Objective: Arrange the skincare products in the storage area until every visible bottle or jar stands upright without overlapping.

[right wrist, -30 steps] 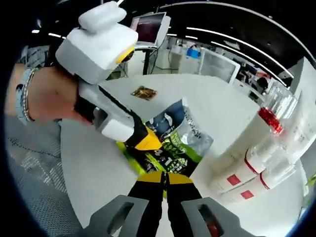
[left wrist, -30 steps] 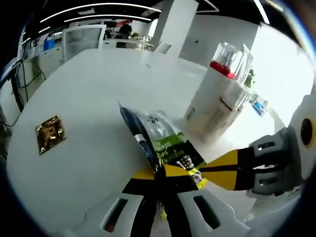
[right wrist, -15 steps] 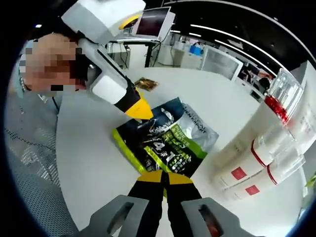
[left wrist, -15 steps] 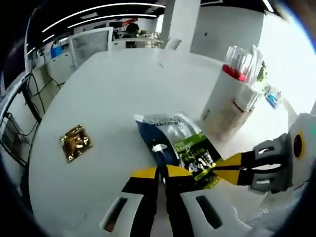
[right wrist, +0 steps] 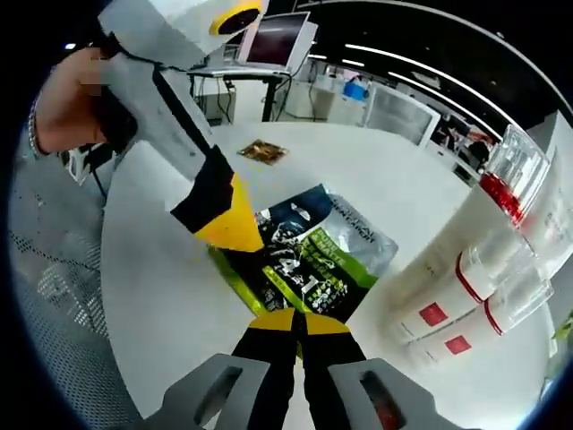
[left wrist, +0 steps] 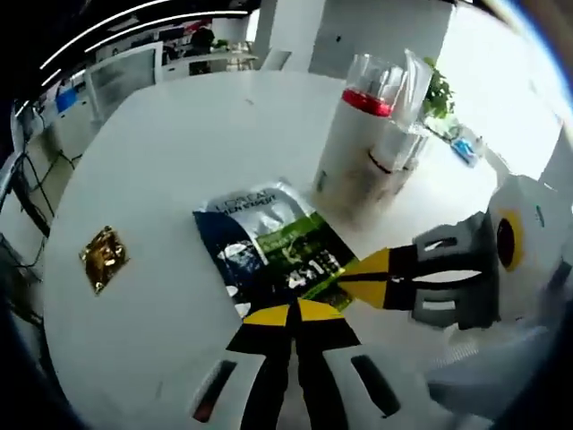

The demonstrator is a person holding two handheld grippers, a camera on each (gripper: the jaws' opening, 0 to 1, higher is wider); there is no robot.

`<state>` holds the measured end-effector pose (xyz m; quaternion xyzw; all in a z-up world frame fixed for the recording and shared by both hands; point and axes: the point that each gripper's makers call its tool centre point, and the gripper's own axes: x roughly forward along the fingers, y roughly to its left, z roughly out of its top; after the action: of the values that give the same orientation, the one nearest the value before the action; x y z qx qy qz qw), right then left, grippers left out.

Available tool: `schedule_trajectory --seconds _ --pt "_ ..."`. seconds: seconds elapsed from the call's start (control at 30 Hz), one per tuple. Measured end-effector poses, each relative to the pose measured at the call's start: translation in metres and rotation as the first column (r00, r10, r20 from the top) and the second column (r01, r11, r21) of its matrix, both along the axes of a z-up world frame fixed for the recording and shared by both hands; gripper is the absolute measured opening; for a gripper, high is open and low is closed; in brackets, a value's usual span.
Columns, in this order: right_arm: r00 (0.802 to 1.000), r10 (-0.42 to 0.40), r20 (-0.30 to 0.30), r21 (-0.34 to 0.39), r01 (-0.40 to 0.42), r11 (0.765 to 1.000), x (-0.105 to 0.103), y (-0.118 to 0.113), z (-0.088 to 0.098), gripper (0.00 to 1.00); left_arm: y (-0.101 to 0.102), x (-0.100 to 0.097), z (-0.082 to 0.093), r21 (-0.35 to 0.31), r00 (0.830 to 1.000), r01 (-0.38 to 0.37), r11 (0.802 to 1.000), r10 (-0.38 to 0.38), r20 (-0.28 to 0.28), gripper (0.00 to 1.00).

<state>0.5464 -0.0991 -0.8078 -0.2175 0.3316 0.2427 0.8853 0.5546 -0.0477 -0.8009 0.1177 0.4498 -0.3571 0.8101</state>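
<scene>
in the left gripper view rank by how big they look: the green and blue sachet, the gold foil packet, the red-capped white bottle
1. Green and blue sachet and red-capped white bottle: look about alike, and the sachet is nearer the camera, so unsure.
2. Gold foil packet: clearly smallest.

Dark blue, silver and green sachet (left wrist: 269, 251), gold packet (left wrist: 101, 257), white red-banded bottles (right wrist: 466, 269).

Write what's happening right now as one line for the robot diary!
sachet: flat on white table | bottles: upright, grouped beside it | gold packet: apart | left gripper: shut | right gripper: shut
</scene>
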Motion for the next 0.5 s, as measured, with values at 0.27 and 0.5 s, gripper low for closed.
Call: schedule_trajectory --seconds 0.27,0.5 --pt "1.0 -0.03 -0.005 0.014 0.03 0.999 0.003 -0.005 0.0 0.0 0.003 0.011 -0.006 0.075 0.993 0.018 0.997 -0.026 0.112 0.05" --pt "0.999 -0.021 0.029 -0.003 0.021 1.0 0.006 -0.008 0.0 0.0 0.0 0.014 -0.005 0.077 0.985 0.042 0.996 -0.054 0.161 0.05"
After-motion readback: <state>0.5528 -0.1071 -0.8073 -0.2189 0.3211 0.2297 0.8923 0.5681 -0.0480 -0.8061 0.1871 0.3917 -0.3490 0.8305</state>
